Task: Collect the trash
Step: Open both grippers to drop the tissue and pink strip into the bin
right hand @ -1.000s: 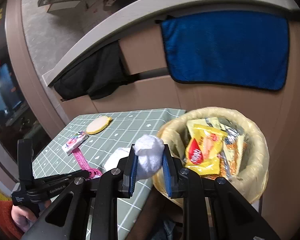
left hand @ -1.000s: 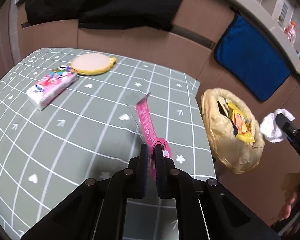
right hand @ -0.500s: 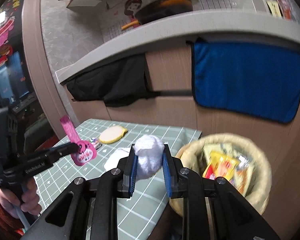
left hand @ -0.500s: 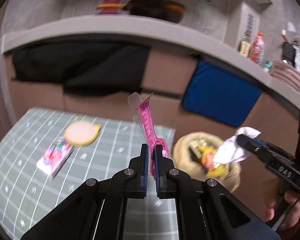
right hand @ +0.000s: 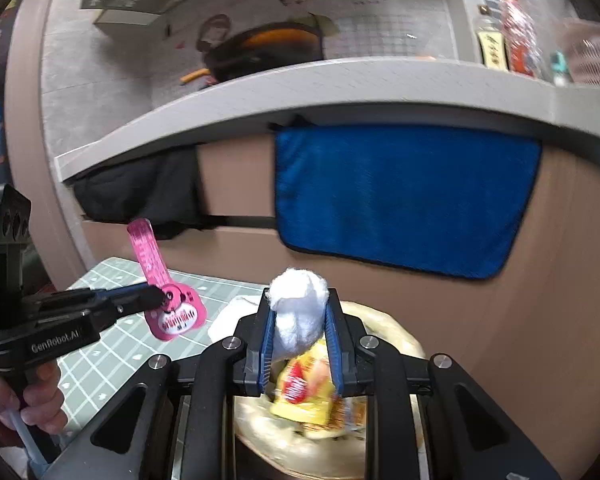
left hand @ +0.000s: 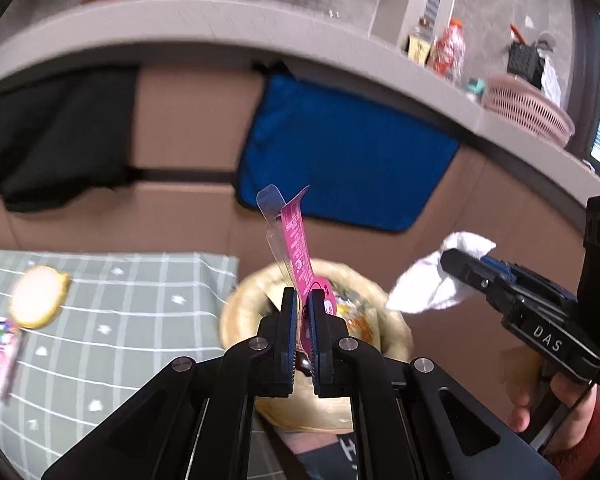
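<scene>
Pink wrapper (left hand: pixel 300 248) pinched in the left gripper (left hand: pixel 303 328) fingers and tissue (right hand: pixel 298 316) pinched in the right gripper (right hand: pixel 300 340) hover by the bin (left hand: pixel 236 312) (already full), so either could slide off onto the floor.

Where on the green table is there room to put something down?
Bare room: the checked tablecloth between the round yellow pad and the trash bin. Crowded: the far-left edge, where the pad and tissue pack lie.
</scene>
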`<state>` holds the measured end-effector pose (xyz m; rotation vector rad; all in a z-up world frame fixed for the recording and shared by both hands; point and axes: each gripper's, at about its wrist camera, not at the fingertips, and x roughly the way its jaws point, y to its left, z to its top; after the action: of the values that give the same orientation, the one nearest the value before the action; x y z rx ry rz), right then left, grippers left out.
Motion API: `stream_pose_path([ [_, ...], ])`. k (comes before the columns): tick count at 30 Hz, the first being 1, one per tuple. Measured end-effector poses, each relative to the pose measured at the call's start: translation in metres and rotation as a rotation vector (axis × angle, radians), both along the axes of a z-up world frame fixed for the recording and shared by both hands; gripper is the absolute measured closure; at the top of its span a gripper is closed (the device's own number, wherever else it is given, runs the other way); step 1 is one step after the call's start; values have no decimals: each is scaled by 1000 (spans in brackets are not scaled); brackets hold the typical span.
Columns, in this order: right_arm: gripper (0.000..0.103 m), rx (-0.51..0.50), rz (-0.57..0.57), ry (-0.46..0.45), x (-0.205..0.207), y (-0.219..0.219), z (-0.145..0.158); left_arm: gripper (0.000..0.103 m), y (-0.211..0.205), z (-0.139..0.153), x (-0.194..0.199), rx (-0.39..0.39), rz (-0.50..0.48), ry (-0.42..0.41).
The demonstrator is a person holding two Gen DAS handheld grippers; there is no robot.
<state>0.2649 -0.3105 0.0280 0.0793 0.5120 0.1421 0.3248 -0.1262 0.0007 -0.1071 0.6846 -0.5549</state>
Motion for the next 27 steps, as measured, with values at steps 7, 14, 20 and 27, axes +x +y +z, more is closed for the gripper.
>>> stream_pose_path([
  [7,81,33,-34,85,29,-26,-35,97,-28,-43,30,9,-49,140],
  [14,81,50,-47,186,59,-37,-77,97,-47,-85,57,46,-65,227],
  [20,81,65,-40,273,79,-43,-108,95,-39,-97,68,14,-46,265],
  [27,69,54,-34,358,89,-35,-133,61,-1,-81,60,-64,17,238],
])
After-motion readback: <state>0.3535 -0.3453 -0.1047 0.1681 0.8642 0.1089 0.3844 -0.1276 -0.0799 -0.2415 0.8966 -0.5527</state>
